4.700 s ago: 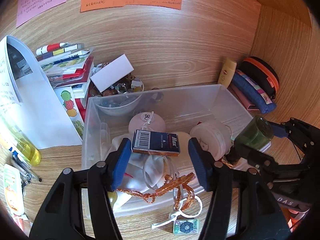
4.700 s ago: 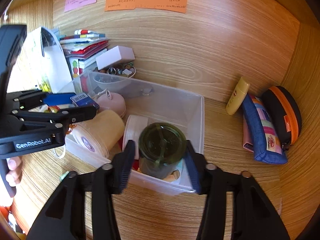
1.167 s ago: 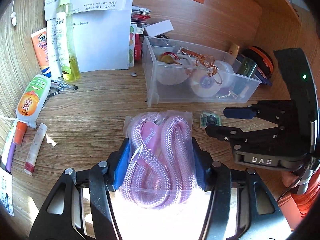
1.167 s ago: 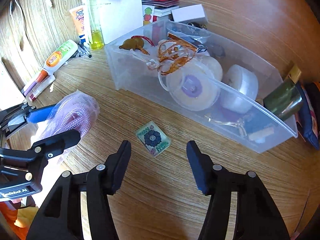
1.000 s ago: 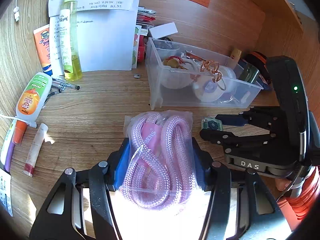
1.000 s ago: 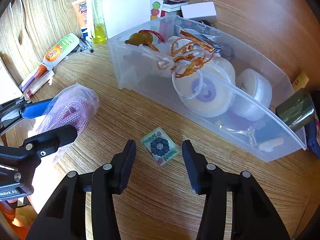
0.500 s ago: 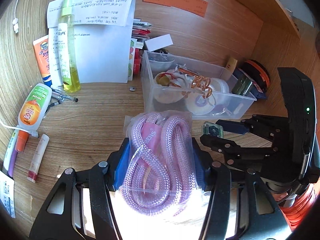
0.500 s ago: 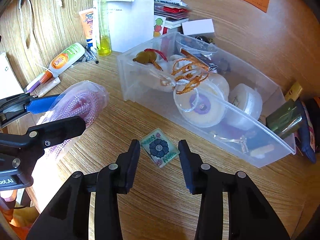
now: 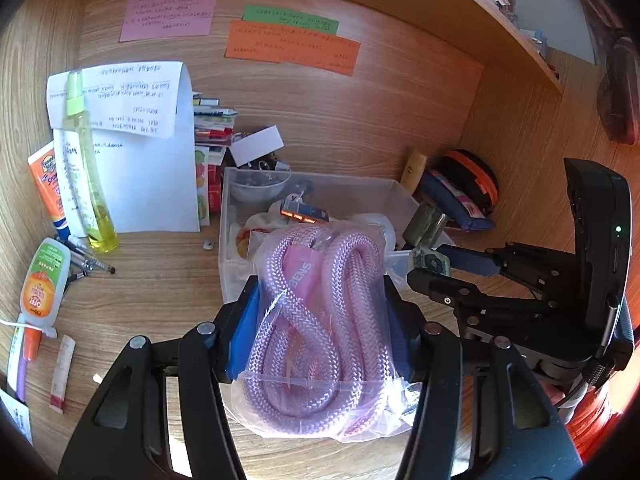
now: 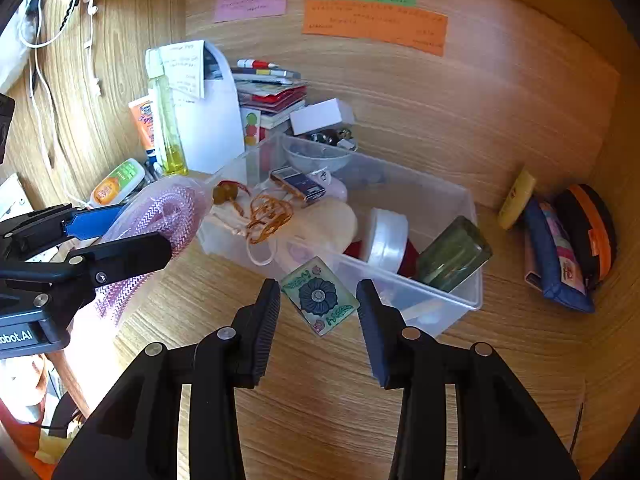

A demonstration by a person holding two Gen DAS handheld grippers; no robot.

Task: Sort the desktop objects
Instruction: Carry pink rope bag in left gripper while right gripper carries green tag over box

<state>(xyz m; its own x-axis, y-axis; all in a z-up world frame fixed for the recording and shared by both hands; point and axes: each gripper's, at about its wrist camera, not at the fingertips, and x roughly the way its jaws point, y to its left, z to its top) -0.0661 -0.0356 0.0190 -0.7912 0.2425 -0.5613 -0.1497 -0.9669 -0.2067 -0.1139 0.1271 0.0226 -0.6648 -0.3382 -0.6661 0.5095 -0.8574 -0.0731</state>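
Observation:
My left gripper [image 9: 316, 320] is shut on a clear bag of coiled pink rope [image 9: 320, 328] and holds it above the desk, in front of the clear plastic bin [image 9: 230, 240]. The bag also shows in the right wrist view [image 10: 160, 216]. My right gripper [image 10: 318, 304] is shut on a small green card with a blue flower [image 10: 319, 295], lifted just before the bin's front wall [image 10: 400, 284]. The card shows in the left wrist view [image 9: 430, 262]. The bin holds a green jar [image 10: 454, 254], white round tubs [image 10: 386, 240], orange cord [image 10: 268, 212] and a small dark box [image 10: 298, 184].
A yellow spray bottle [image 9: 86, 160], sunscreen tubes [image 9: 42, 276] and pens lie at the left by a white paper [image 9: 148, 184]. Books and a white box [image 10: 320, 116] stand behind the bin. Pouches [image 10: 560, 248] sit at the right wall. Sticky notes [image 10: 372, 20] hang on the back panel.
Both grippers rose and moved toward the bin. The right gripper closed on the green flower card and lifted it off the desk. The left still holds the rope bag.

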